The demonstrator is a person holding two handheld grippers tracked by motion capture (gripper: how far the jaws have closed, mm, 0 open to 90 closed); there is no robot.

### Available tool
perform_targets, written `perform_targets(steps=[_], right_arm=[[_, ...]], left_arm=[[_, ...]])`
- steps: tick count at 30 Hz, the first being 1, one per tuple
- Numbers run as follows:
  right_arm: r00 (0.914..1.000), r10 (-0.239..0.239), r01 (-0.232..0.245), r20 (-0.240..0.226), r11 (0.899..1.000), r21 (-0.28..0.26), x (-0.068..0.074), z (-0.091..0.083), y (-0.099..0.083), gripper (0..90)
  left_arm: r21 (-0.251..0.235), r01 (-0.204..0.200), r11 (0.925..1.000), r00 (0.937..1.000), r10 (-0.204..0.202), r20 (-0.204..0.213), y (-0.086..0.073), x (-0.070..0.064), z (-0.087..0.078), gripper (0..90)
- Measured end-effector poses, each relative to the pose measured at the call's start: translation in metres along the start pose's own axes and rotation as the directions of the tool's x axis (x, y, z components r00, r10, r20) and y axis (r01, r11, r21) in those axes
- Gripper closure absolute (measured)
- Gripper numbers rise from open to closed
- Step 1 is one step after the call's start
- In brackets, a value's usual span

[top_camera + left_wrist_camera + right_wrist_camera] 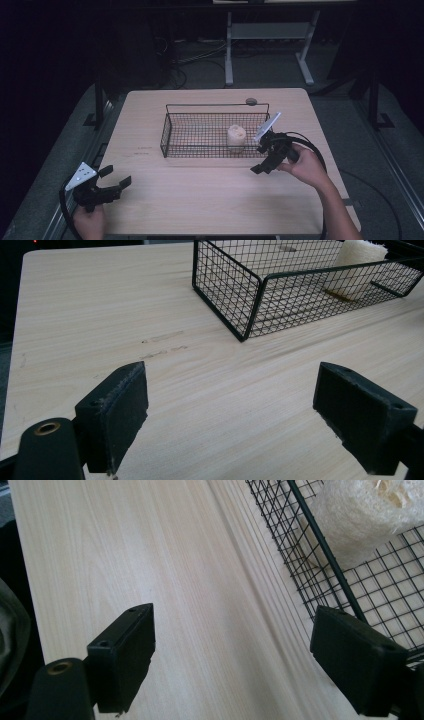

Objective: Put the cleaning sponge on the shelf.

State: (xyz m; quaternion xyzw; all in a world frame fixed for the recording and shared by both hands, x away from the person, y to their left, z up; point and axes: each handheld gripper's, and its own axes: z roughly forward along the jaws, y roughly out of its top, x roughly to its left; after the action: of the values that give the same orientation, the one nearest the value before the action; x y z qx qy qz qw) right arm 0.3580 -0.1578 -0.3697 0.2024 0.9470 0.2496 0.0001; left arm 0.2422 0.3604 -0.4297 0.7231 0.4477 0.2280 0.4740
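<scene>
High view: pale wooden table [210, 200] under dim light, dark floor and a white metal frame beyond its far edge. Black wire basket [172, 131] standing a little beyond the table's middle, long side toward the person. Inside it, near the right end and close to the front wall, a cream loofah piece [236, 138], upright on the mesh floor. Small dark round disc [251, 101] at the basket's far rim, whether on the rim or on the table behind it cannot be told. Right gripper [260, 156] held by a hand [306, 165] just outside the basket's front right corner, jaws spread apart and empty, near the loofah piece but separated from it by the wire wall. Left gripper [116, 177] low at the near left corner of the table, gripped by the other hand [90, 220], jaws likewise spread, well apart from the basket.

Left gripper view: two black padded jaws wide apart, bare table [100, 315] between them, nothing clamped. Farther off, upper right, the wire basket [225, 295] seen corner-on, with the loofah piece [357, 265] at its far end behind the mesh.

Right gripper view: jaws again wide apart and holding nothing; left jaw over bare table [150, 555], right jaw overlapping the wire basket [325, 555] along its wall. Loofah piece [355, 520] in the upper right, inside the mesh, coarse and fibrous, beyond the right jaw and not touched by it.
</scene>
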Motion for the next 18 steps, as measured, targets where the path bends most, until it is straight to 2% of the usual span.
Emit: perform_targets(steps=[11, 18], right_arm=[[0.9999, 0.008, -0.008, -0.014, 1.000, -0.023, 0.006, 0.006, -0.013, 17.4], [0.9996, 0.020, -0.021, -0.018, 1.000, -0.012, 0.007, 0.010, -0.022, 17.5]], left_arm=[[0.003, 0.002, 1.0000, 1.0000, -0.002, 0.001, -0.001, 0.001, 0.000, 13.8], [0.007, 0.003, 1.0000, 1.0000, -0.003, 0.002, -0.001, 0.001, 0.000, 13.8]])
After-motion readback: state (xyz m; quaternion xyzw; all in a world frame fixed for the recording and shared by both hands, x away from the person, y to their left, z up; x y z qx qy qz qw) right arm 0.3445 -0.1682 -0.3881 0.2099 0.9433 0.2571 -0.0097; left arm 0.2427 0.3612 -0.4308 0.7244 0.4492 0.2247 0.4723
